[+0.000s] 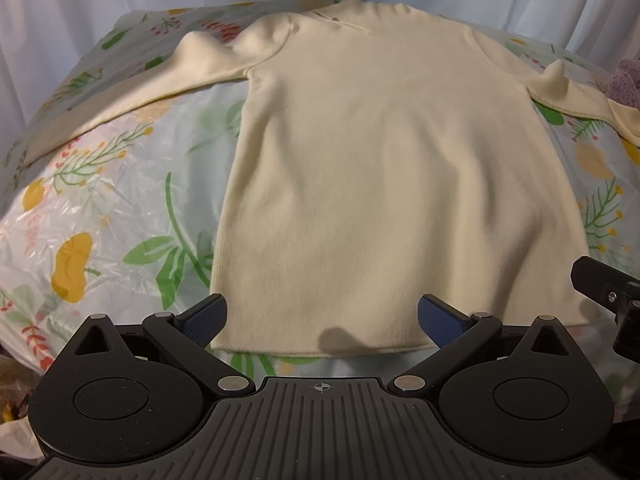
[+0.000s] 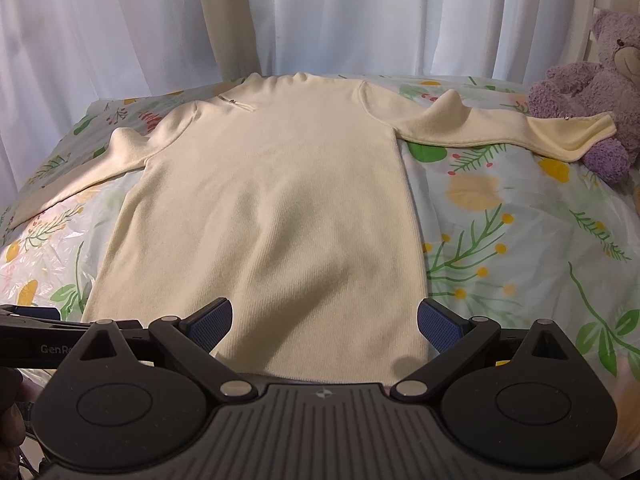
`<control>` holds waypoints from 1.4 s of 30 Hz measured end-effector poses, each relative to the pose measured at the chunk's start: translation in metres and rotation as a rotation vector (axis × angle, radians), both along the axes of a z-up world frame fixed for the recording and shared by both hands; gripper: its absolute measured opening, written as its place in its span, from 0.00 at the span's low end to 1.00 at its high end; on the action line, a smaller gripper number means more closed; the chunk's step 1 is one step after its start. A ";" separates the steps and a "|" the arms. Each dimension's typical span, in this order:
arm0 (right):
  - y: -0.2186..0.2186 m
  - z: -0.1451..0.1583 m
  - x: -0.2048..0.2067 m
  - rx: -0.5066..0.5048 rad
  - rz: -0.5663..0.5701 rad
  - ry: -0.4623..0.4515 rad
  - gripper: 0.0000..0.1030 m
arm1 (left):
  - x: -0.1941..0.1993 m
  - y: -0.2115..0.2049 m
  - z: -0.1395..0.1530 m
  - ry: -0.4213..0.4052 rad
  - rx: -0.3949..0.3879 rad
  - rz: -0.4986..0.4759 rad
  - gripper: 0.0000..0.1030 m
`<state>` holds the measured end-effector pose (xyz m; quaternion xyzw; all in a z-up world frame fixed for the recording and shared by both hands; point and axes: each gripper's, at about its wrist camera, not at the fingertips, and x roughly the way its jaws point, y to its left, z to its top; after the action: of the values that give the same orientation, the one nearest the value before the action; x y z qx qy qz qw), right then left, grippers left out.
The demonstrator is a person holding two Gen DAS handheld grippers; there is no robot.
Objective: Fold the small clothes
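A cream knit sweater point(image 1: 380, 168) point(image 2: 272, 208) lies flat on the flowered bedspread, collar at the far end, both sleeves spread out to the sides. Its hem lies nearest me. My left gripper point(image 1: 322, 316) hovers open just above the hem, its blue pads point(image 1: 208, 316) wide apart with nothing between them. My right gripper point(image 2: 324, 320) is open too, over the right part of the hem, blue pads point(image 2: 438, 328) spread. Part of the right gripper point(image 1: 612, 296) shows at the right edge of the left wrist view.
A purple plush bear point(image 2: 592, 92) sits at the far right, touching the right sleeve cuff point(image 2: 568, 136). White curtains point(image 2: 320, 16) hang behind the bed. The flowered bedspread point(image 2: 520, 240) lies bare on both sides of the sweater, with clear plastic point(image 1: 80, 216) over it on the left.
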<state>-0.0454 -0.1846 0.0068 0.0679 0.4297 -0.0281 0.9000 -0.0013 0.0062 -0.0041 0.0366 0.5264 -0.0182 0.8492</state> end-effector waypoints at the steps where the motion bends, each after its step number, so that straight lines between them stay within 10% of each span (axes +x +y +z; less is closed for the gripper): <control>1: 0.000 0.000 0.000 0.002 -0.001 0.001 0.96 | 0.000 0.000 0.000 0.001 0.001 -0.001 1.00; 42: -0.005 -0.002 -0.001 0.020 -0.021 0.006 0.96 | 0.000 -0.001 -0.001 0.002 0.009 0.005 1.00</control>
<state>-0.0463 -0.1892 0.0046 0.0815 0.4321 -0.0336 0.8975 -0.0018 0.0048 -0.0049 0.0394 0.5274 -0.0138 0.8486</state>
